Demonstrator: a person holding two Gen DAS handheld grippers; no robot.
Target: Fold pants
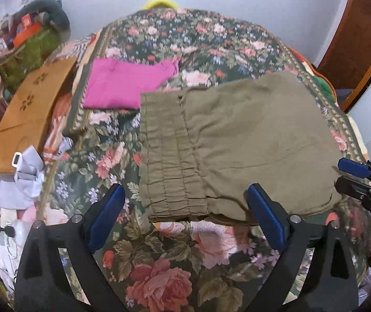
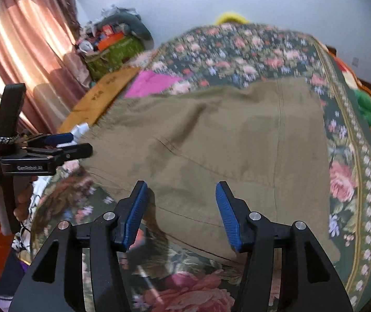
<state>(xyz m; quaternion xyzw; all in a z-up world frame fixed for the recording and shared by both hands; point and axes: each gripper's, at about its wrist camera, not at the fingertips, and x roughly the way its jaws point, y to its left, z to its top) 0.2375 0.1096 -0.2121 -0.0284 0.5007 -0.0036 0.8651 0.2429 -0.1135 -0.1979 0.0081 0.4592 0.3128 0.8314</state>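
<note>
The olive-green pants (image 1: 237,140) lie folded on the floral bedspread (image 1: 164,273), with the gathered waistband (image 1: 172,161) at their left end. My left gripper (image 1: 185,195) is open and empty, hovering just before the pants' near edge, at the waistband corner. My right gripper (image 2: 181,189) is open and empty above the near edge of the pants (image 2: 224,140). The right gripper also shows at the right edge of the left wrist view (image 1: 352,174). The left gripper shows at the left of the right wrist view (image 2: 78,144).
A folded pink garment (image 1: 125,85) lies on the bed behind the pants. A tan board (image 1: 29,114) and a white garment (image 1: 21,179) lie at the bed's left side. A green bag of clutter (image 1: 26,46) stands by the curtain (image 2: 24,52).
</note>
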